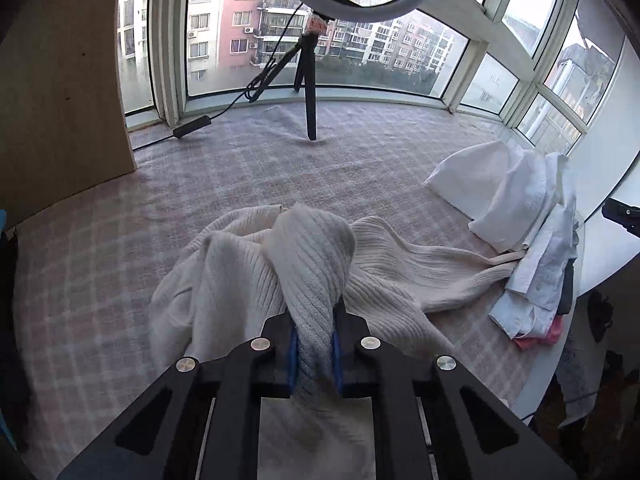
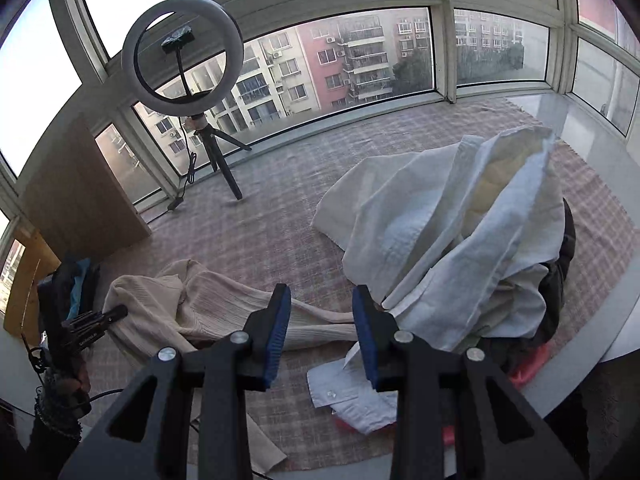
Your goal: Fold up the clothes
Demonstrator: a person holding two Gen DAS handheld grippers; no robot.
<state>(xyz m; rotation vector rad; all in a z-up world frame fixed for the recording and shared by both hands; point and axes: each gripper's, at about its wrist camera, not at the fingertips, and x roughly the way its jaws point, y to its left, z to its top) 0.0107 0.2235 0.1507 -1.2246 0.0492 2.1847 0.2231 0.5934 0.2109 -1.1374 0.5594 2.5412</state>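
In the left wrist view the left gripper (image 1: 314,344) is clamped on a bunched fold of the cream ribbed sweater (image 1: 280,276), the knit rising between the blue pads and humping up just ahead of them; the rest of the sweater lies crumpled on the plaid cloth (image 1: 240,168) that covers the table, its long axis running left to right with one sleeve (image 1: 472,276) trailing right until it touches the pile (image 1: 532,240) of white and pale shirts. Ahead of the sweater the cloth is bare up to the tripod (image 1: 308,92) of the ring light near the window, and left of it bare up to a wooden panel, so the room for spreading looks to be forward and left; the table's right edge curves close behind the pile. In the right wrist view the right gripper (image 2: 322,328) hangs open and empty, jaws well apart, over that trailing sleeve (image 2: 312,324), which passes across the gap below it; the body of the sweater (image 2: 172,304) lies to its left by the left gripper (image 2: 94,322), and the pile (image 2: 460,232) looms just to its right, nearly touching the right finger. The right gripper seems nearer the sleeve, which crosses its jaws, so closing there looks feasible, with the shirt cuff (image 2: 348,396) close enough to snag
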